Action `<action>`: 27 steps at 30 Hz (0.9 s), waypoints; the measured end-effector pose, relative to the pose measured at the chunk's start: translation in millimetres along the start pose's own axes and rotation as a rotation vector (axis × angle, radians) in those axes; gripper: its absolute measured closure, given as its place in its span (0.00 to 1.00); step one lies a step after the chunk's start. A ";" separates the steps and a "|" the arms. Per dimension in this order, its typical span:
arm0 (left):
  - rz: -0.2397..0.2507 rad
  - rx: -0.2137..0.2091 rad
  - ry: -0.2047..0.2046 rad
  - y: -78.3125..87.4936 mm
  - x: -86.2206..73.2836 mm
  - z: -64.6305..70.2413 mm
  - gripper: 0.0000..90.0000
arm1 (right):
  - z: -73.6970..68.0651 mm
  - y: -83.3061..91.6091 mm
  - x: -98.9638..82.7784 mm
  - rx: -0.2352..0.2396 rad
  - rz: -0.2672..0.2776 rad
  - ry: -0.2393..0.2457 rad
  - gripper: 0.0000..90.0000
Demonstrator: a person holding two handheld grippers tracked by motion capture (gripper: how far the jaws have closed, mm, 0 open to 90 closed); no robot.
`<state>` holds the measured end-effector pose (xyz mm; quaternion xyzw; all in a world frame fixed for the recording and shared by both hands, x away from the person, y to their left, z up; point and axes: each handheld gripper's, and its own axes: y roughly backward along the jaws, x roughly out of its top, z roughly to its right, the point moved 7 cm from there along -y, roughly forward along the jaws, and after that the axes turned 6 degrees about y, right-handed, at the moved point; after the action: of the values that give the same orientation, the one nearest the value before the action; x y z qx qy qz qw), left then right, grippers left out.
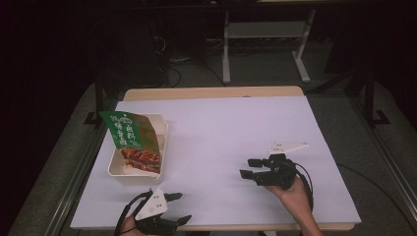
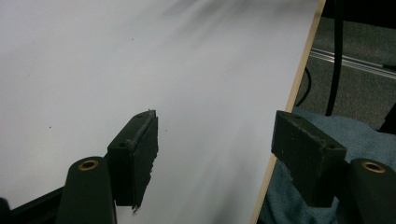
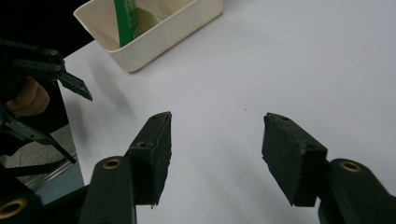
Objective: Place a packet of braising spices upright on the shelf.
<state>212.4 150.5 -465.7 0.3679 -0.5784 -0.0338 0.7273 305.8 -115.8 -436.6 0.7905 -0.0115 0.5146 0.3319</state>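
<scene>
While the white table sheet lies bare across its middle, the right gripper is seen at about four o'clock on it, its jaws spread wide with nothing between them and pointed toward nine o'clock. In the right gripper view the two black pads are parted over plain white surface, and no object is touched. The left gripper is found at seven o'clock, right at the near edge of the table, jaws likewise wide and empty; its lower body is cut off by the bottom of the high view, and the hand behind it is mostly hidden. In the left gripper view one pad hangs over the sheet while the other is placed past the wooden table edge, above a blue-grey fabric that is hard to identify.

The cream tray is set at nine o'clock, well apart from both grippers. A green and brown packet is leaned in it, tilted, its printed characters too small to be read. The tray's contents beneath the packet are hidden. In the right gripper view the tray is clipped by the top edge.
</scene>
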 end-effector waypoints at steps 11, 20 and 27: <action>0.001 0.000 0.002 -0.2 0.2 0.0 0.35 | 3.5 10.3 -20.6 -0.016 0.001 -0.033 0.45; 0.003 0.005 0.001 0.6 0.3 -0.9 0.35 | 5.8 19.8 -35.8 -0.026 0.008 -0.054 0.44; -0.001 0.003 0.002 1.1 -0.2 -1.9 0.35 | 2.4 24.1 -50.8 -0.029 0.005 -0.063 0.44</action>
<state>213.5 152.3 -465.4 0.3693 -0.5775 -0.0329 0.7273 275.2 -152.3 -466.5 0.8015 -0.0315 0.4899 0.3414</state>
